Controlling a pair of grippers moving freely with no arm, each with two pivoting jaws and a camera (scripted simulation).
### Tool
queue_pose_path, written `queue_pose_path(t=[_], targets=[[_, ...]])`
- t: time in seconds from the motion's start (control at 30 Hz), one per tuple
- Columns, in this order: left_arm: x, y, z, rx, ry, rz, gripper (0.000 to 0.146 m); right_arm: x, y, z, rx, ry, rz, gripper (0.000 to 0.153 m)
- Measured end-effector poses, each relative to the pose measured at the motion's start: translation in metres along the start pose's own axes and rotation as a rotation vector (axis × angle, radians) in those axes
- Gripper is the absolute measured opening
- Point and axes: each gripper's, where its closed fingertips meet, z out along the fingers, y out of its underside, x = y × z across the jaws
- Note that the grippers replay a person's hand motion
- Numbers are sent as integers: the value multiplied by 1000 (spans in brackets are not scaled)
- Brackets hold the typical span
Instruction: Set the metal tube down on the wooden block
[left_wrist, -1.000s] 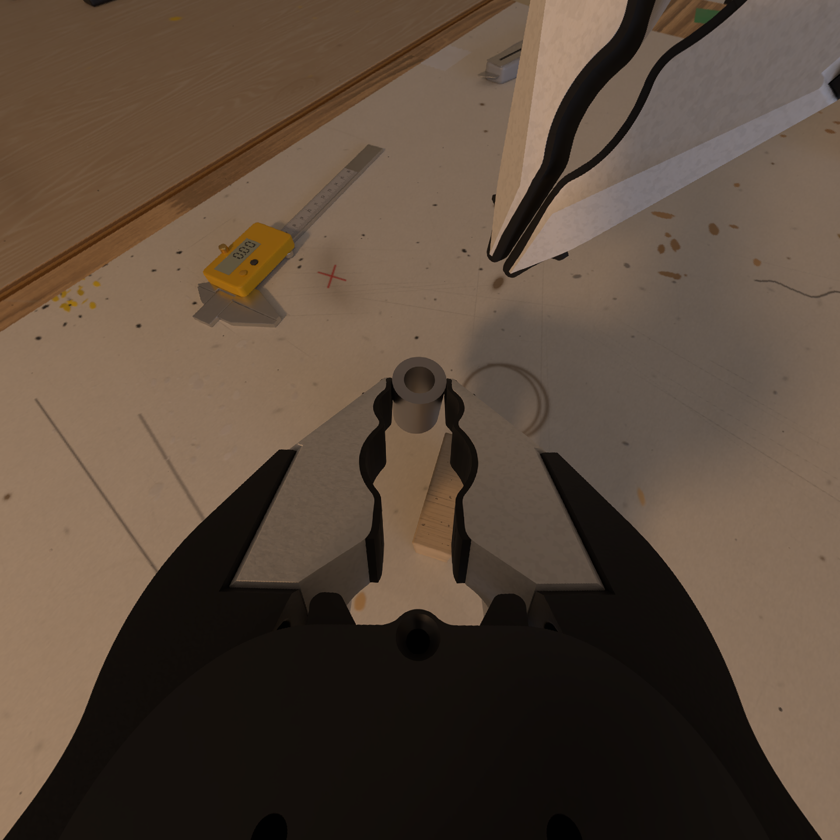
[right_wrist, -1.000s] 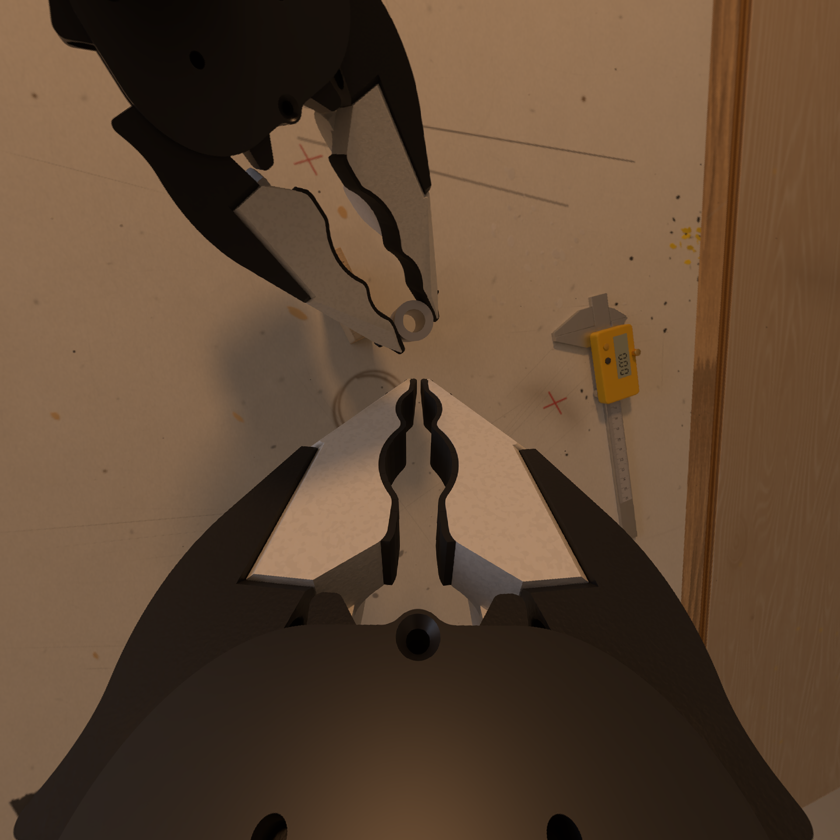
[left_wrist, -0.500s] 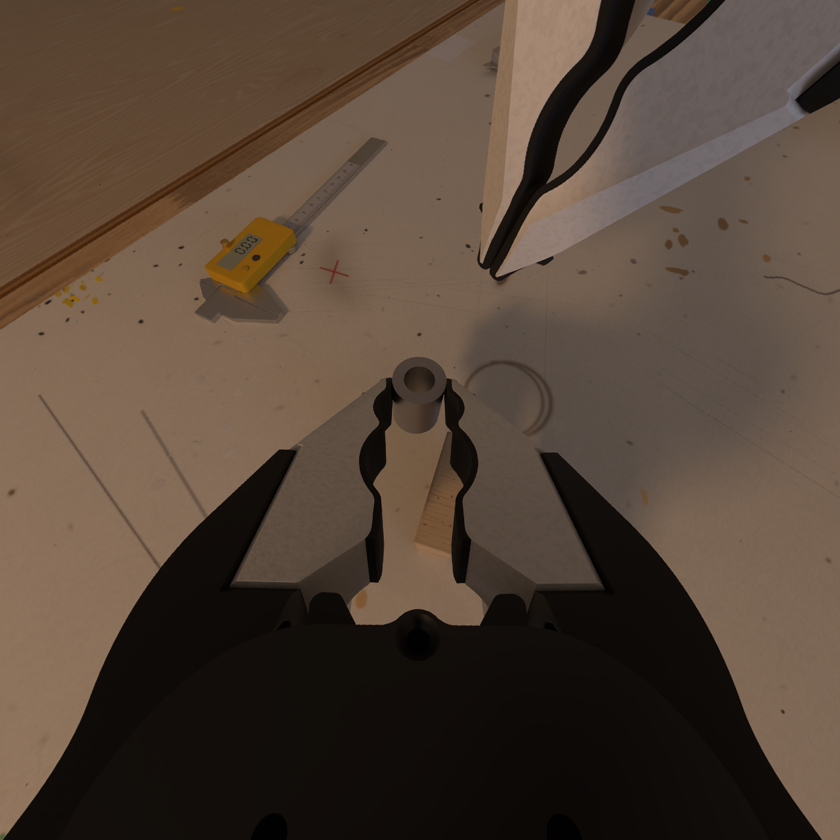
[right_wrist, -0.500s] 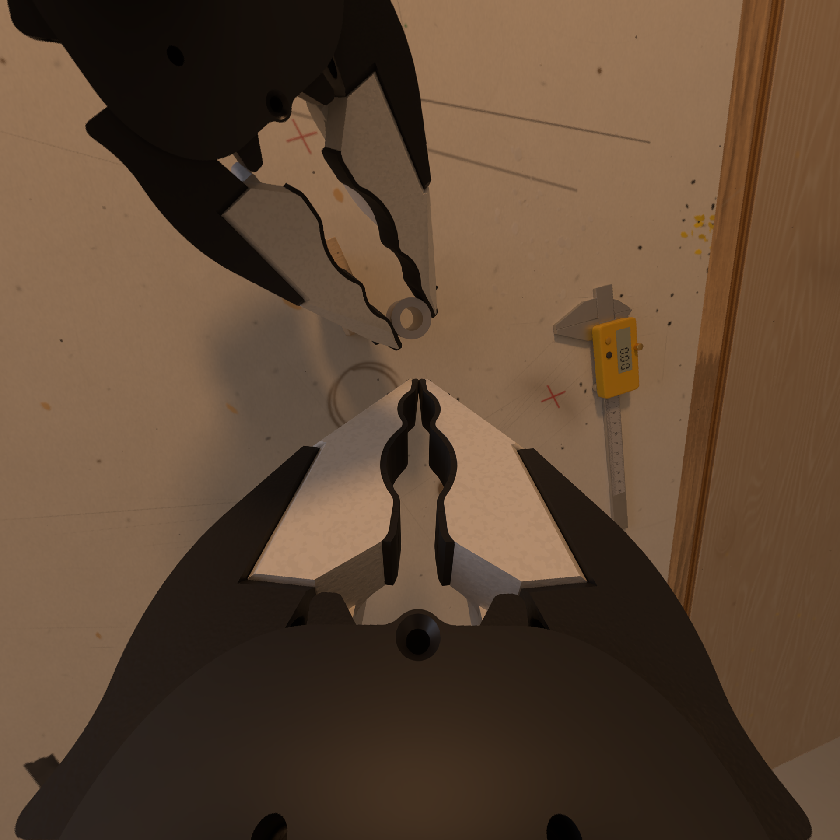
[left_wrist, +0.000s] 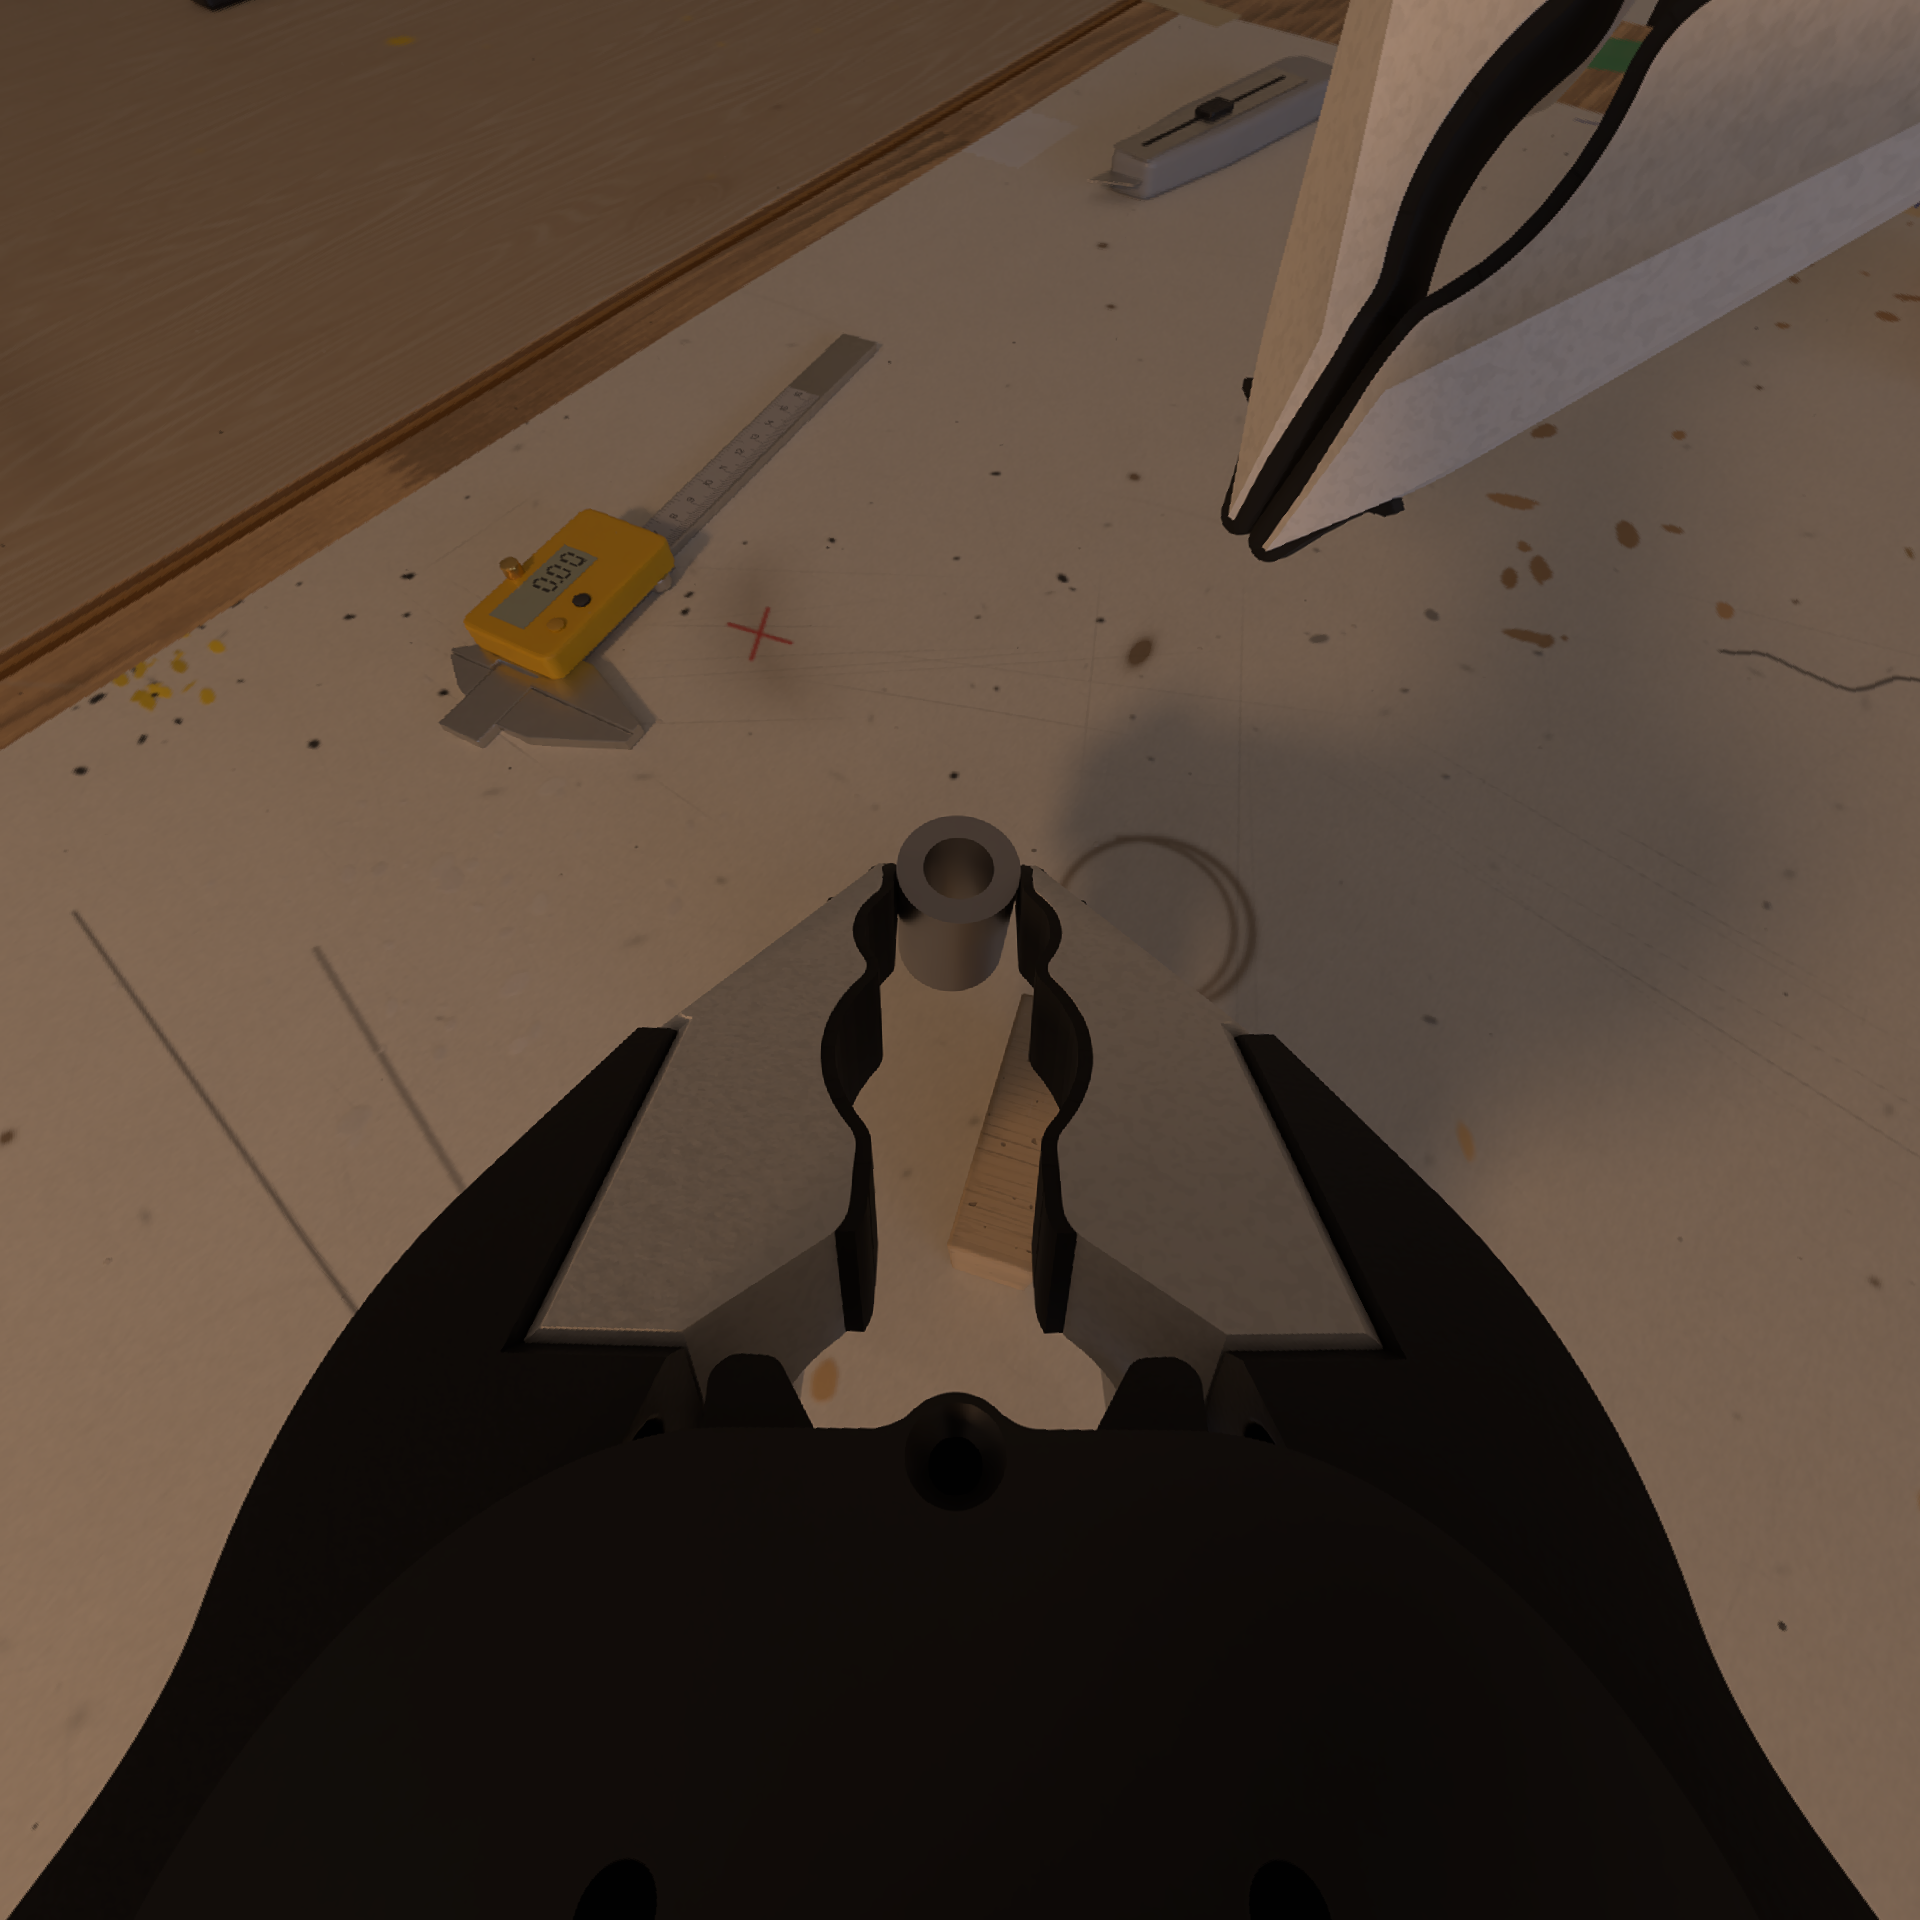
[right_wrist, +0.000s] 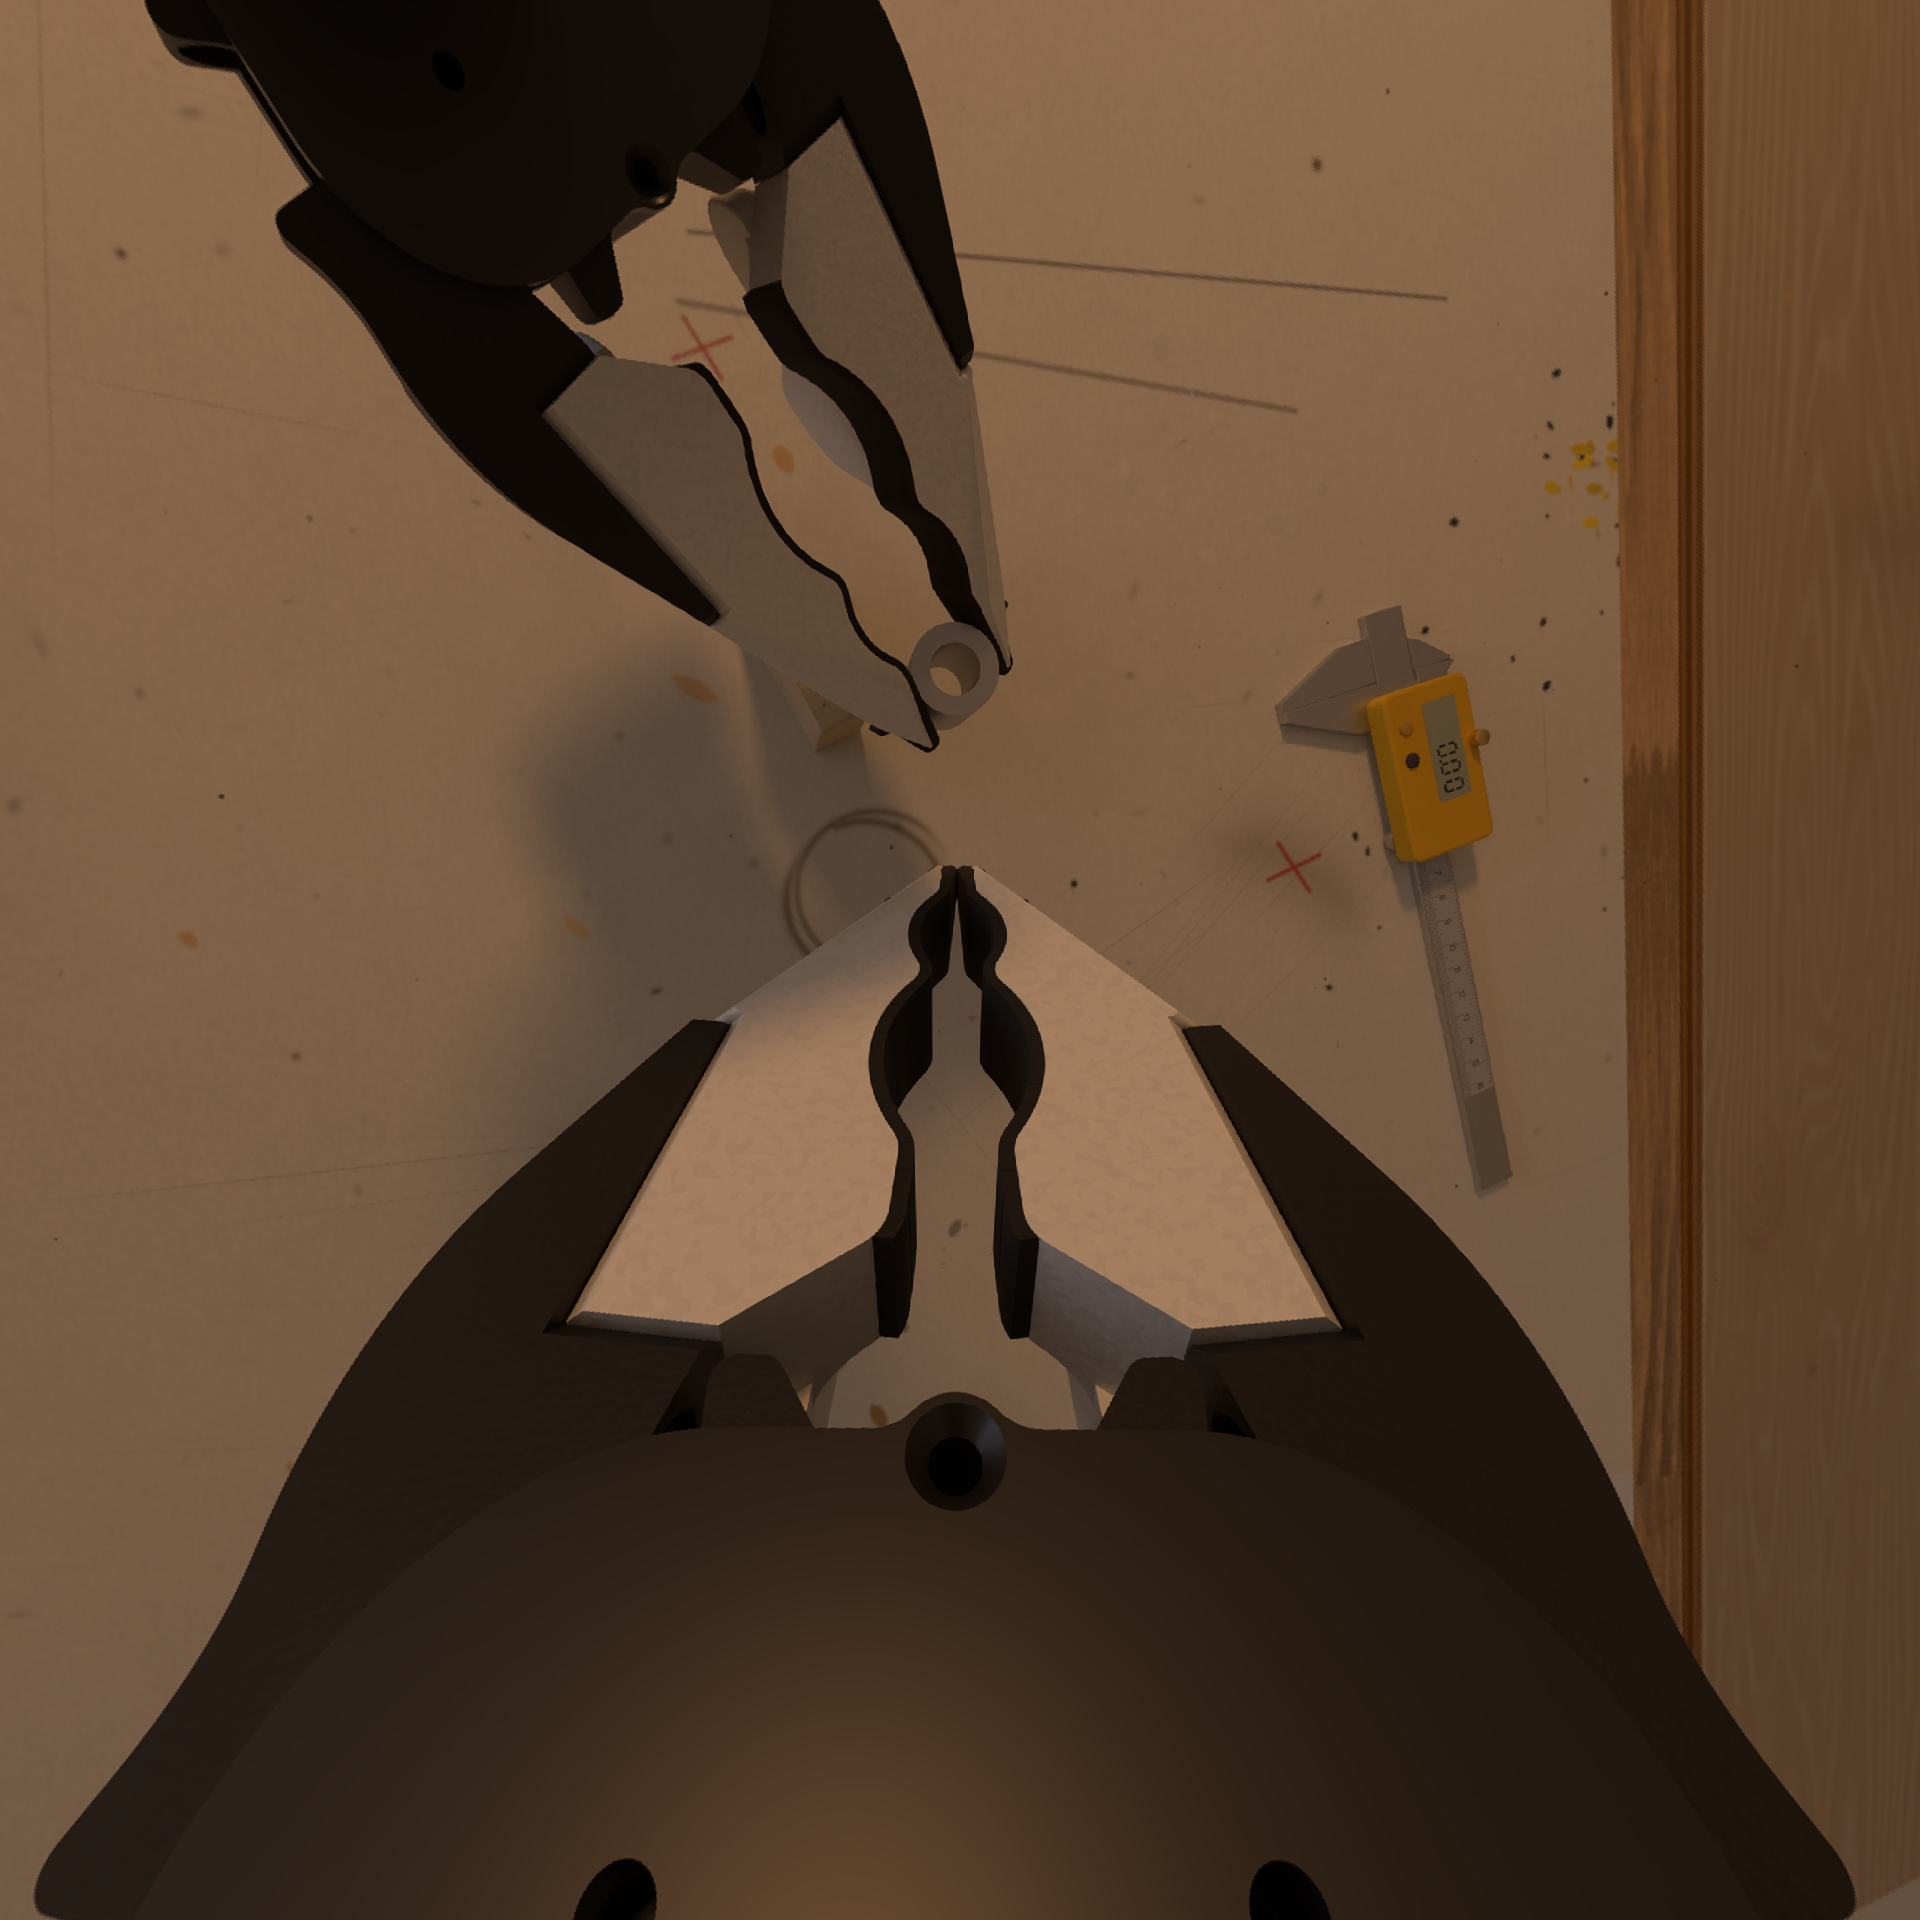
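Note:
My left gripper (left_wrist: 957, 896) is shut on a short grey metal tube (left_wrist: 956, 902), held upright at its fingertips above the work surface. The wooden block (left_wrist: 1004, 1143) lies below, seen between the left fingers, mostly hidden by them. In the right wrist view the left gripper (right_wrist: 956, 686) holds the tube (right_wrist: 954, 677) and a corner of the block (right_wrist: 831, 727) shows under its fingers. My right gripper (right_wrist: 956, 873) is shut and empty, facing the left one; it also shows in the left wrist view (left_wrist: 1252, 535), raised at the upper right.
A yellow digital caliper (left_wrist: 566, 592) lies on the pale surface to the left, also in the right wrist view (right_wrist: 1429, 779). A grey utility knife (left_wrist: 1210, 130) lies far back. A wooden board (left_wrist: 312, 260) borders the surface. A pencilled ring (left_wrist: 1164, 914) marks the surface.
My right gripper has drawn back and away to the right in the left wrist view. My left gripper still holds the tube over the block, nearly unmoved.

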Motion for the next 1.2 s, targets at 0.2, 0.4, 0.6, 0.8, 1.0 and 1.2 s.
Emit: queue_pose_path(t=[0.2,0.4,0.6,0.8,1.0,1.2], targets=[[1,1,1,-6,-3,4,22,-3,2,1,1,-3,-2,0],[2,1,1,-5,0,6,22,-3,3,0,15,-1,10,0],[2,1,1,-7,6,-8,22,-3,6,1,24,-28,18,0],[2,1,3,-12,0,5,22,-2,8,1,2,-18,-8,0],[1,1,3,-7,7,-5,22,-2,6,0,2,-4,-26,0],[4,0,-2,-5,94,-16,22,5,12,-25,125,15,145,23]])
